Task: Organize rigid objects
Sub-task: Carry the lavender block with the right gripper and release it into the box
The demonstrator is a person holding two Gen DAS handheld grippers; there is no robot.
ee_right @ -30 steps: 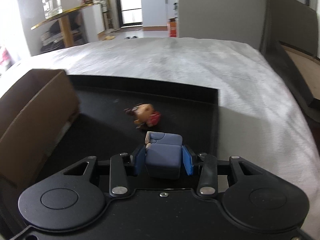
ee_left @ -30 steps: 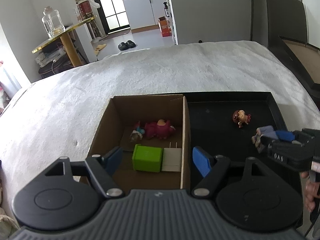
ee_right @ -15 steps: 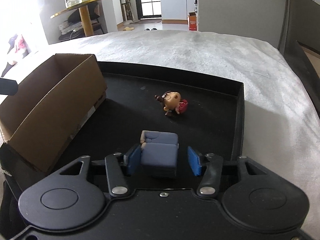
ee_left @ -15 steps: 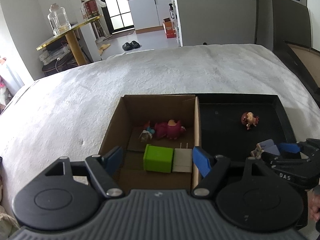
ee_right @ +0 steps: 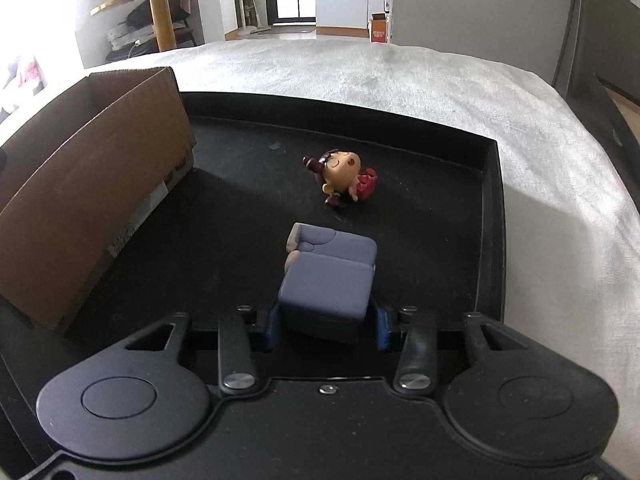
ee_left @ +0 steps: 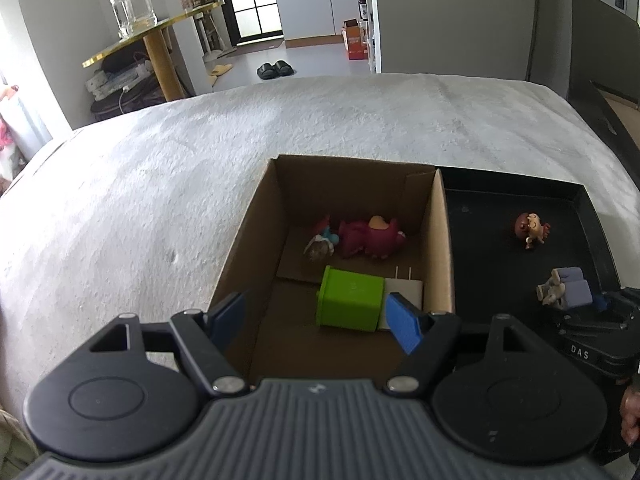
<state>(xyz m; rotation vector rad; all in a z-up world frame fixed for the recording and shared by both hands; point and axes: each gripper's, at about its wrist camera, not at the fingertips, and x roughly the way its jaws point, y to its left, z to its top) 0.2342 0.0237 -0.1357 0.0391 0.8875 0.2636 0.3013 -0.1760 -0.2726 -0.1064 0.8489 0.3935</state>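
Note:
A blue-grey block figure [ee_right: 328, 276] lies on the black tray [ee_right: 490, 208], between the pads of my right gripper [ee_right: 326, 322]. Its jaws are closing around the figure, and a thin gap still shows at the right pad. A big-headed doll [ee_right: 344, 176] lies further back on the tray. My left gripper [ee_left: 316, 320] hangs open over the near end of the cardboard box [ee_left: 244, 248] with nothing between its fingers. Inside the box are a green block [ee_left: 350, 300], a white plug adapter [ee_left: 404, 292], a magenta figure [ee_left: 370, 236] and a small blue-and-white figure [ee_left: 320, 242].
Box and tray stand side by side on a white fuzzy cover [ee_left: 140, 200], the box to the left. A dark board [ee_right: 592, 40] leans at the right. Beyond the cover are a gold-topped side table [ee_left: 156, 36] with a glass jar and a kitchen doorway.
The right jaws let go of the blue-grey figure, spread, and have narrowed around it again. Both grippers have shifted and sunk a little; the box now sits more to the right in the left view.

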